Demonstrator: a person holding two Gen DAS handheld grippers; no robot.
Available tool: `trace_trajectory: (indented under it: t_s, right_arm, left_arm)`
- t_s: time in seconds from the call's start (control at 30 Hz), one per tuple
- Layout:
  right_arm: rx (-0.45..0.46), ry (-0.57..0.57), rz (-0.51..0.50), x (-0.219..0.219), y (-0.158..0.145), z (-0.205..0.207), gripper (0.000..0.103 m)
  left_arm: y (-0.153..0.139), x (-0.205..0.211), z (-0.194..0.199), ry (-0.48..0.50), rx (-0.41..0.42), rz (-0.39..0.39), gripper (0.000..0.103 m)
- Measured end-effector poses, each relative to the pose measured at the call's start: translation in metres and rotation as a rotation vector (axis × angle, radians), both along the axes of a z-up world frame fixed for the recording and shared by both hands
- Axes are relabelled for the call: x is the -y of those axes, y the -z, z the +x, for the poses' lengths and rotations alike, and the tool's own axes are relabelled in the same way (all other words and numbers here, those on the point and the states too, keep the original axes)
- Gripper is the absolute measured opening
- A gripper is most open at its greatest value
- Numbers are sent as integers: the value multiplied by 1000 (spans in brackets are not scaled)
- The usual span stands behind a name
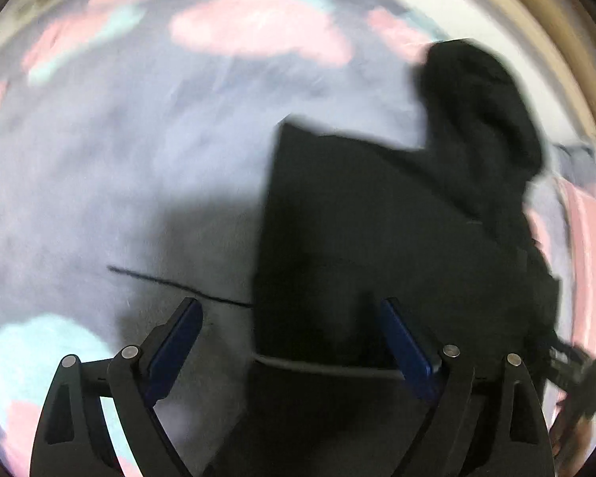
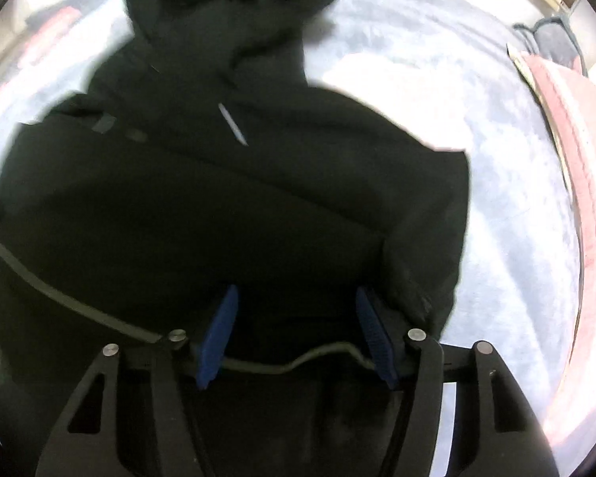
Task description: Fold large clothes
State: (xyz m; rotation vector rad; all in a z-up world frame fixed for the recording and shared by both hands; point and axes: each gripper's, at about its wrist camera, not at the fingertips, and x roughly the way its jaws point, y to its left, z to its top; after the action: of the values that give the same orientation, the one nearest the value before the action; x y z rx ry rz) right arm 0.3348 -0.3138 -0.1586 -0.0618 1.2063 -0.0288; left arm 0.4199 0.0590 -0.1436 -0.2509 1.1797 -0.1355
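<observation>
A large black hooded garment [image 2: 226,198] lies spread on a lavender blanket [image 1: 119,159] with pink and aqua patches. Its hood [image 2: 226,8] points away from me, and a white drawstring tip [image 2: 232,123] shows on the chest. In the left wrist view the garment [image 1: 377,230] fills the right half, with its hood [image 1: 476,99] at the upper right. My left gripper [image 1: 290,318] is open wide over the garment's left edge, and its blue pads [image 1: 175,342] are clear of the cloth. My right gripper [image 2: 296,310] is open above the grey-trimmed hem [image 2: 290,365], pressing nothing.
A pink cloth [image 2: 568,139] lies along the blanket's right side, with a dark grey item [image 2: 552,35] beyond it. A wooden edge [image 1: 536,20] borders the bed at the upper right. A loose black thread [image 1: 171,282] lies on the blanket.
</observation>
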Motion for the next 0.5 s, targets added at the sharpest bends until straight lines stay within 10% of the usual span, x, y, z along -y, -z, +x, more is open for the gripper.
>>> trace_trajectory:
  t_s: [0.13, 0.27, 0.4, 0.5]
  right_arm:
    - [66, -29, 47, -4, -33, -31, 65]
    - [-1, -16, 19, 4, -7, -34, 65]
    - [-68, -17, -2, 1, 26, -33, 65]
    - [-96, -40, -7, 1, 14, -24, 65]
  left_arm:
    - [-50, 25, -24, 170, 121, -48, 91]
    - [-23, 54, -30, 261, 56, -45, 91]
    - [32, 71, -29, 296, -56, 120, 91]
    - [18, 91, -31, 373, -55, 235, 89]
